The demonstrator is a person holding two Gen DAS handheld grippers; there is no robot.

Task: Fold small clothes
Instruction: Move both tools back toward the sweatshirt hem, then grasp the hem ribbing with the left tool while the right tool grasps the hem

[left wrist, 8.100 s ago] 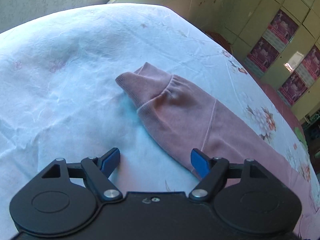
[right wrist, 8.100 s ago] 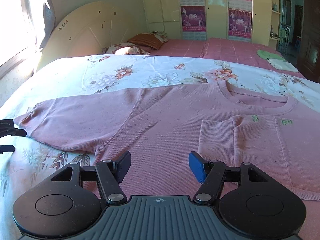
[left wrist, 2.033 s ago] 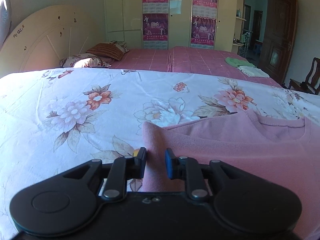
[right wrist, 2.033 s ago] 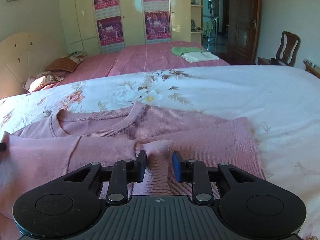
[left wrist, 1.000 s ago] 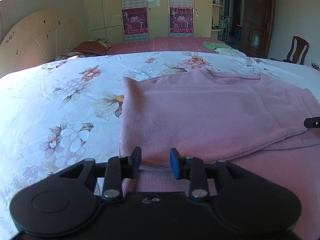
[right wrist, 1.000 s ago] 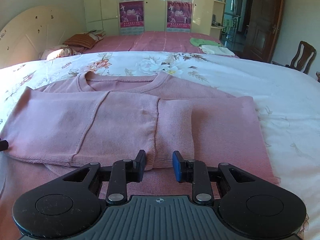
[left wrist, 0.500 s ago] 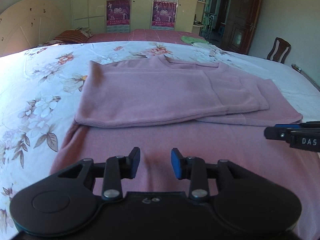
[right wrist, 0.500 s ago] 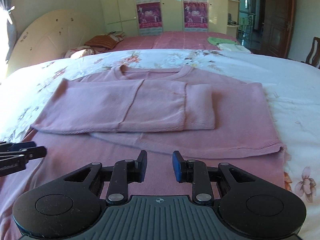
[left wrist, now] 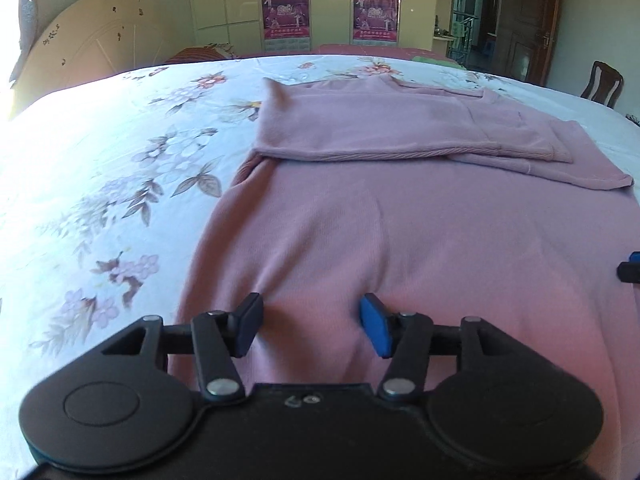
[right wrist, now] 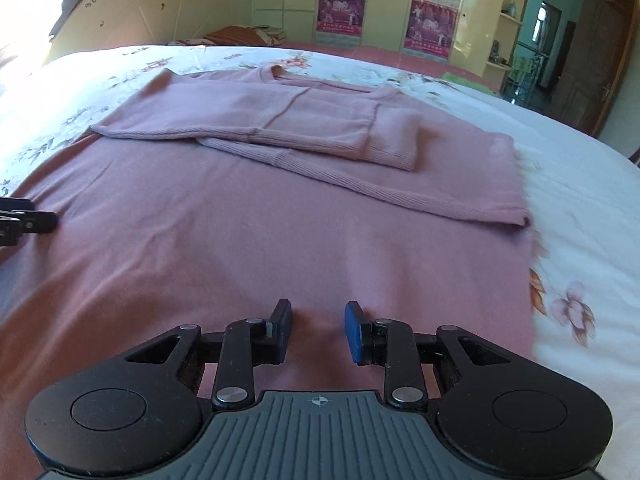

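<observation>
A pink knit sweater [left wrist: 400, 216] lies flat on the bed, both sleeves [left wrist: 380, 132] folded across its chest. It also shows in the right wrist view [right wrist: 240, 216] with the folded sleeves [right wrist: 328, 132] at the far end. My left gripper [left wrist: 312, 324] is open, low over the sweater's near hem by its left side. My right gripper [right wrist: 318, 330] is open over the near hem toward the right side. Nothing is held. The left gripper's tip shows at the left edge of the right wrist view [right wrist: 24, 222].
The white floral bedsheet [left wrist: 100, 160] surrounds the sweater. A curved headboard [left wrist: 92, 52] and pillow [right wrist: 240, 36] are at the far left. A second bed with a pink cover [right wrist: 440, 64], wardrobes with posters [left wrist: 328, 4], a wooden door [left wrist: 528, 20] and a chair [left wrist: 604, 84] lie beyond.
Both grippers have pulled back from the folded sleeves to the sweater's near hem. Their jaws have opened wider, the left more than the right.
</observation>
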